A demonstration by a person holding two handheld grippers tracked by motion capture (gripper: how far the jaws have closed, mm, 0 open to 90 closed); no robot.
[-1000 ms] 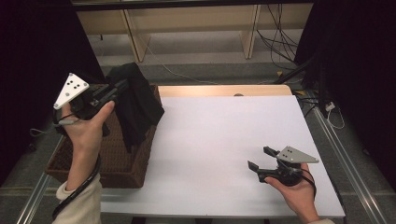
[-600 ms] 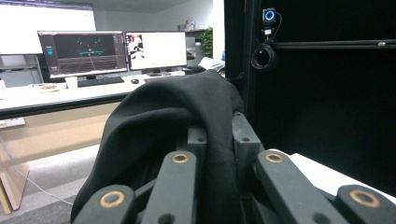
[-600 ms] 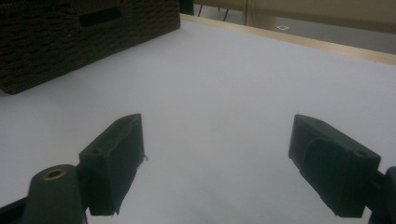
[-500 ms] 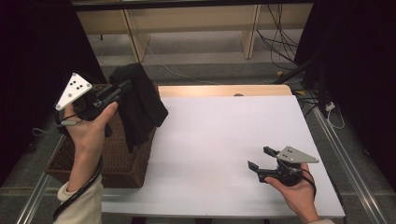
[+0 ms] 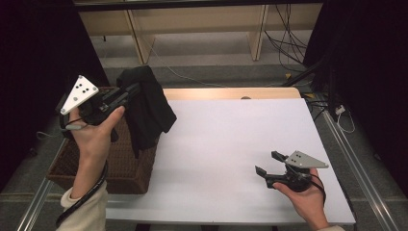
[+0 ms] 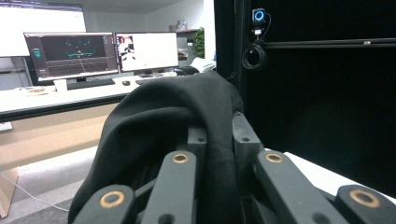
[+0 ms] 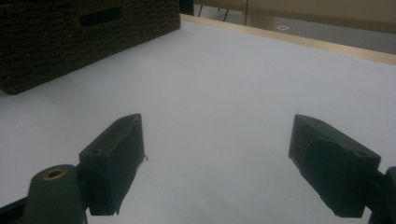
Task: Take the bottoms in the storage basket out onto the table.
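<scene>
- left gripper (image 5: 129,91) sits in the upper left of the high view, jaws pinched together on a black cloth (image 5: 146,108); left gripper view confirms it, fabric (image 6: 187,121) wedged between the two jaws and bulging over them.
- the cloth hangs from the jaw tips and drapes down and right of the gripper, long axis roughly vertical in the frame, lower end falling over the near right corner of the wicker basket (image 5: 120,168).
- it's lifted clear, not resting flat; its right flap overlaps the left edge of the white table (image 5: 240,139).
- key relation: open white surface lies to the right of the held cloth, basket directly below it. a move right, toward frame centre, looks like what would bring it over the table.
- left hand (image 5: 94,132): forearm comes up from bottom left, wrist raised, gripper pointing right and slightly up-frame, roughly level.
- right gripper (image 5: 268,162) is lower right of the high view, resting low on the table, well apart from the cloth; jaws spread wide with nothing between them, bare white surface visible in the right gripper view (image 7: 215,163).
- right gripper points left toward the basket and cloth. the left one is the only one near the cloth.
</scene>
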